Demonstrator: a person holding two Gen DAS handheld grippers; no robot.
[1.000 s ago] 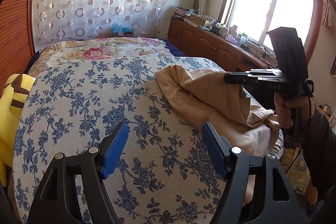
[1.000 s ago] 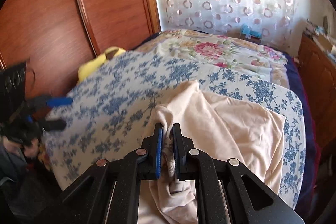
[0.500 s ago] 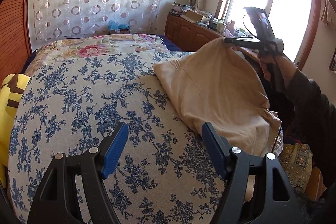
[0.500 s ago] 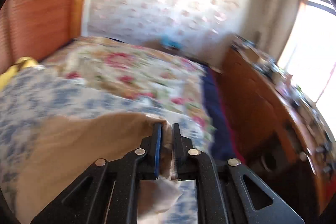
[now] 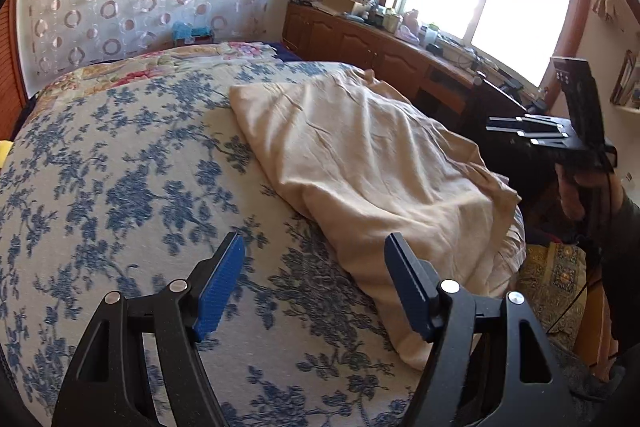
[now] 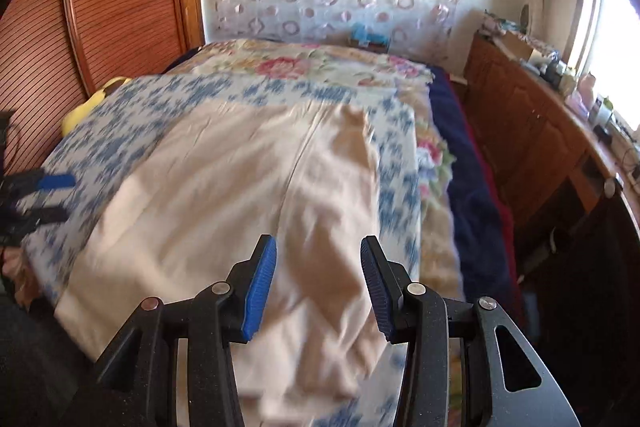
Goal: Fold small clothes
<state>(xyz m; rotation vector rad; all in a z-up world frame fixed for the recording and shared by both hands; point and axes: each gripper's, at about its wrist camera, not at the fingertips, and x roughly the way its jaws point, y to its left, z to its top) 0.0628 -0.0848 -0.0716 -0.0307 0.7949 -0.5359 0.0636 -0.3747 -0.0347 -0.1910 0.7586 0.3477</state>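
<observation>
A cream garment (image 5: 360, 163) is lying spread over the right side of the bed (image 5: 120, 187), on top of a blue-flowered cover (image 5: 100, 155). Its near edge is reaching the corner of the mattress, and a crease is running up its middle in the right wrist view, where it (image 6: 248, 195) is looking blurred.

The left gripper (image 5: 316, 287) is hovering over the flowered cover just beside the garment's near corner, its jaws standing wide apart and holding nothing. The right-hand blue pad is sitting in front of the cloth's edge, though whether it is touching cannot be told.

The right gripper (image 6: 318, 287) is hanging above the garment with its jaws parted and nothing between them. In the left wrist view it (image 5: 532, 133) is showing off the right edge of the bed, clear of the cloth, gripped by a hand (image 5: 580, 191).

A yellow pillow (image 6: 92, 103) is peeking out at the far left of the bed, and a wooden worktop (image 5: 400, 39) under the window is carrying clutter.
</observation>
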